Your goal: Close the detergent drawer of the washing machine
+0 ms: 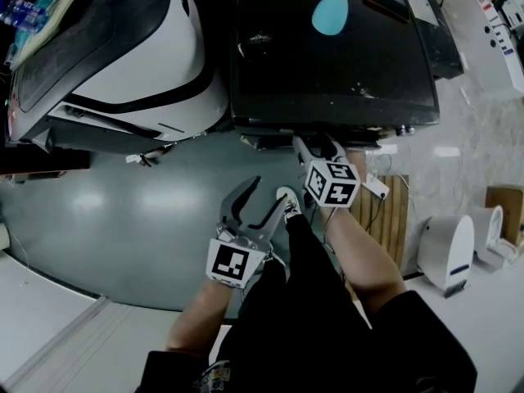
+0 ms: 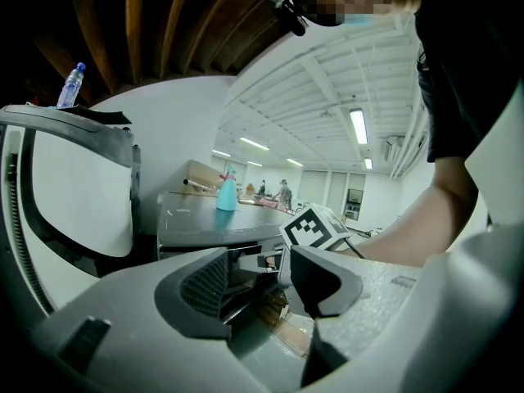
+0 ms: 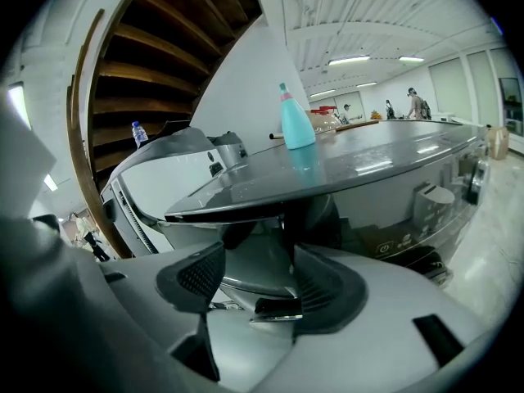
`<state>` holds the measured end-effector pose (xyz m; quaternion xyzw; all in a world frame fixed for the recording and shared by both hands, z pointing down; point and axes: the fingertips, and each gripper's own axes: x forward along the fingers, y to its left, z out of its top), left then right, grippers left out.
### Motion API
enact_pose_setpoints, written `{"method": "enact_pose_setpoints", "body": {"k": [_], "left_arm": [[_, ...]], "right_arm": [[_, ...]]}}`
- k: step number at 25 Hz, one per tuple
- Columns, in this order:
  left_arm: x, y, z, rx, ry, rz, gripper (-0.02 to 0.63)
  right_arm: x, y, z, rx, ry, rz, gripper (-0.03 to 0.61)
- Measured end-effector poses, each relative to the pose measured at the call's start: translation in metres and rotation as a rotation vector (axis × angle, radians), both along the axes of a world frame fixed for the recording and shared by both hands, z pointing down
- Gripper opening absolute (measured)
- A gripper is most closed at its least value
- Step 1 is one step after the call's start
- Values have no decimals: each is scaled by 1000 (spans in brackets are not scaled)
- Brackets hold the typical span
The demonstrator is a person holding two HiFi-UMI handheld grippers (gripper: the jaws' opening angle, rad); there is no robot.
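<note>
Detergent drawer (image 3: 255,270), there it is: a silver, curved front tucked right under the dark glossy lid of the washing machine (image 1: 286,64), toward the left end of its front, framed square between my right jaws. My right gripper (image 1: 318,146) is up at the machine's front edge, tipped slightly downward. Its jaws are wide apart with the drawer front in the gap. The ribbed pads stand either side of it, and I can't tell whether either one touches.

From the head view the drawer pokes out a little past the lid's edge, just left of those jaws. Up on the lid, a teal bottle (image 3: 296,121) stands upright, well back from the edge. Right of the drawer is the dark control panel (image 3: 409,236) with its power symbol.

My left gripper (image 2: 262,285) hangs lower, back from the machine, over the grey floor (image 1: 123,211). Its jaws are open with nothing between them. Through the gap I see the right gripper's marker cube (image 2: 315,228) and my right forearm (image 2: 409,223) behind it. Off to the left, a white appliance (image 1: 147,72) sits just beside the washer, with a clear water bottle (image 2: 71,84) up by its top.
</note>
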<state>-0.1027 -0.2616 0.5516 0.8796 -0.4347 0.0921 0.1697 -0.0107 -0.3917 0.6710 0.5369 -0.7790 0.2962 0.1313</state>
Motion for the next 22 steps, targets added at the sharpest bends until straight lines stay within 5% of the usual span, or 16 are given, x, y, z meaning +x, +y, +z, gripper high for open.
{"method": "enact_pose_setpoints", "body": {"k": [17, 22], "left_arm": [[-8, 4, -5, 11, -2, -12, 230], [-16, 14, -16, 25, 0, -30, 230]], "right_arm": [[0, -7, 1, -47, -2, 114, 264], [8, -1, -11, -29, 14, 141, 168]]}}
